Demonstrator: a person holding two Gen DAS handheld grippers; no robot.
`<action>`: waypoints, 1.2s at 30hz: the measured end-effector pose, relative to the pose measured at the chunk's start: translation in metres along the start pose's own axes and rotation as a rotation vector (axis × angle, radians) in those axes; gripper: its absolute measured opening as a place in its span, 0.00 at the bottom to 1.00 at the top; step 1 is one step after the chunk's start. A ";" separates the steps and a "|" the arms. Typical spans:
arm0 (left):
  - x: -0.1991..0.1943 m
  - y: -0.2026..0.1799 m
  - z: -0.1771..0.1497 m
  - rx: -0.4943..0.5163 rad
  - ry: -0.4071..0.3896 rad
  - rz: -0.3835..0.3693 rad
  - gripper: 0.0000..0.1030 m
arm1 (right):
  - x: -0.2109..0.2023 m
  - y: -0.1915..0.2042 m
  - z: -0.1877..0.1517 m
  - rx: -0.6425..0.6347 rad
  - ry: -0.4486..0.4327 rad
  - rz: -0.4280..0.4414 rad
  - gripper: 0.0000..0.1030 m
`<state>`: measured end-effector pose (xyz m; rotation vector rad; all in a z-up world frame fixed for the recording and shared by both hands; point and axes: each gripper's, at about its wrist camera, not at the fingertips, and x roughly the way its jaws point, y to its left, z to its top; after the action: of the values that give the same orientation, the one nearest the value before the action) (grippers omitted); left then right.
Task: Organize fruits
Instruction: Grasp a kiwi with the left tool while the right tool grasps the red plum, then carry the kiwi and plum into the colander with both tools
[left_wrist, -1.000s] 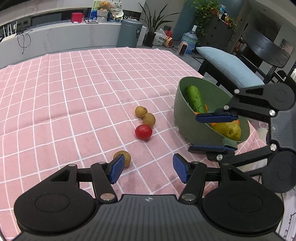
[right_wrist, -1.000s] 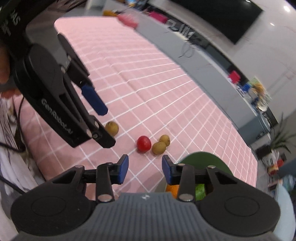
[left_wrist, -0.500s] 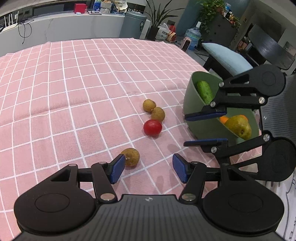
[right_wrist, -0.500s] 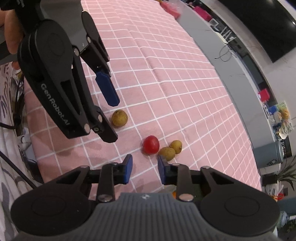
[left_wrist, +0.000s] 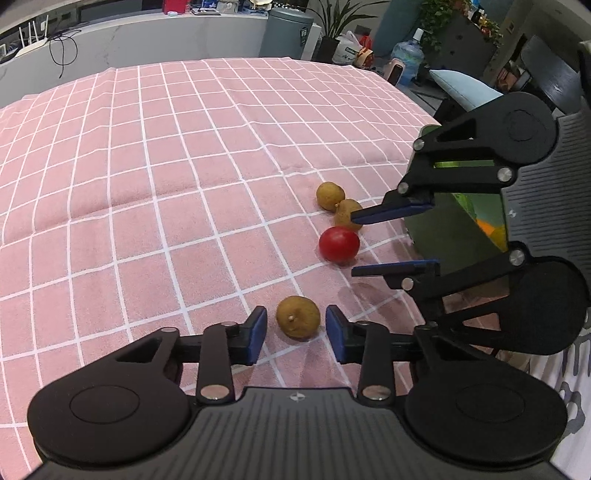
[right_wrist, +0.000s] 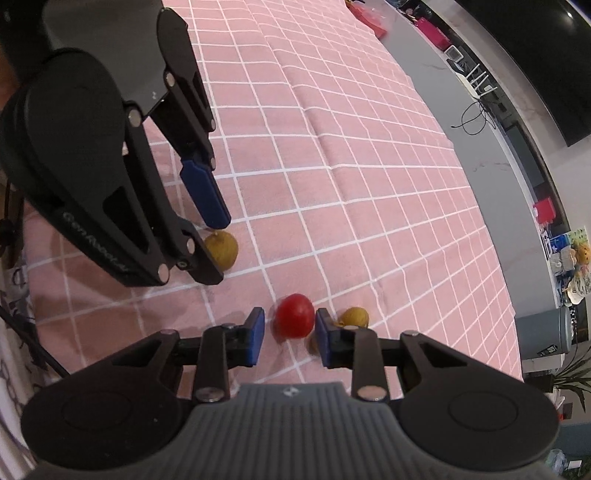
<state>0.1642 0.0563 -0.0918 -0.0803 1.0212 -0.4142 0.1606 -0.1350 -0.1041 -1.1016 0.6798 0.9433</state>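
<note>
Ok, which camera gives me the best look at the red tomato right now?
The right wrist view: the red tomato sits almost whole between the open right gripper pads, though slightly blurred. The left wrist view shows it sharper but farther off, between the right gripper's fingers, beside a brown fruit.

the table wears a pink cloth (left_wrist: 184, 177) crossed by a white grid. on it lie a glossy red tomato (left_wrist: 339, 244) and three dull yellow-brown fruits (left_wrist: 298, 322), and near the right edge stands a sage-green bowl (left_wrist: 443, 236) showing orange inside. each tool (left_wrist: 295, 334) (right_wrist: 290, 336) is black with blue pads (left_wrist: 255, 339).
</note>
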 end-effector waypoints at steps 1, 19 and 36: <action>0.000 0.000 0.000 0.001 0.001 0.000 0.38 | 0.002 0.000 0.001 -0.003 0.004 -0.002 0.24; 0.001 0.000 0.000 -0.026 -0.024 0.022 0.28 | 0.012 0.002 0.007 0.014 0.028 -0.040 0.18; -0.047 -0.035 0.014 -0.050 -0.198 -0.015 0.28 | -0.077 0.002 -0.005 0.154 -0.086 -0.157 0.18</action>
<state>0.1449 0.0396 -0.0374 -0.1707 0.8359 -0.3861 0.1231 -0.1614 -0.0416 -0.9579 0.5776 0.7857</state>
